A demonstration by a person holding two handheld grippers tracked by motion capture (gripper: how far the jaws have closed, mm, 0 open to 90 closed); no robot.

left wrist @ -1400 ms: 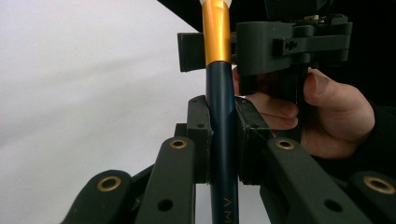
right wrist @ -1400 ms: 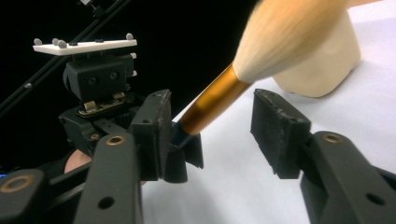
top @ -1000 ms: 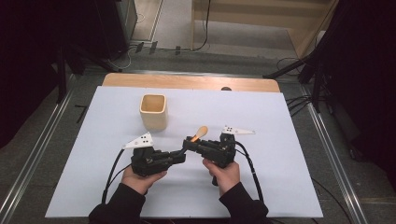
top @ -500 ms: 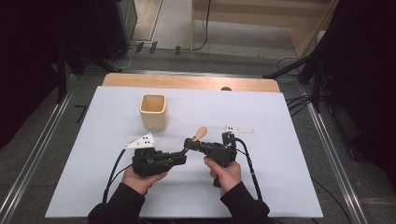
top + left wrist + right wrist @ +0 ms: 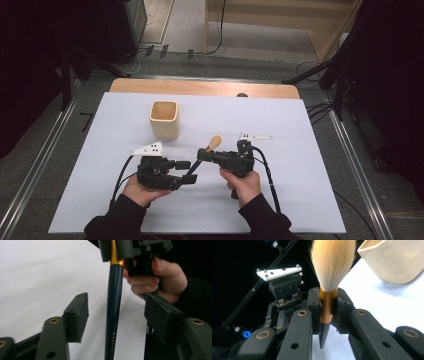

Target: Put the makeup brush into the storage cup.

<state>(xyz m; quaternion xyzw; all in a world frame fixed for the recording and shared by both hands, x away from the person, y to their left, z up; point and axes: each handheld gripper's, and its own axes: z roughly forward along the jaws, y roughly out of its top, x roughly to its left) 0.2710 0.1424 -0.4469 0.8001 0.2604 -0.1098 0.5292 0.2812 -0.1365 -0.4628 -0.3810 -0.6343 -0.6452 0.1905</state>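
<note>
The right gripper point(image 5: 328, 315) clamps the gold ferrule of the brush point(image 5: 332, 265); the left gripper's point(image 5: 115, 315) jaws have just been opening and now stand clear on either side of the dark handle. Held near its bristle end alone, the brush could pivot or slip if swung. The cup point(image 5: 164, 119), far left, looks empty.
</note>
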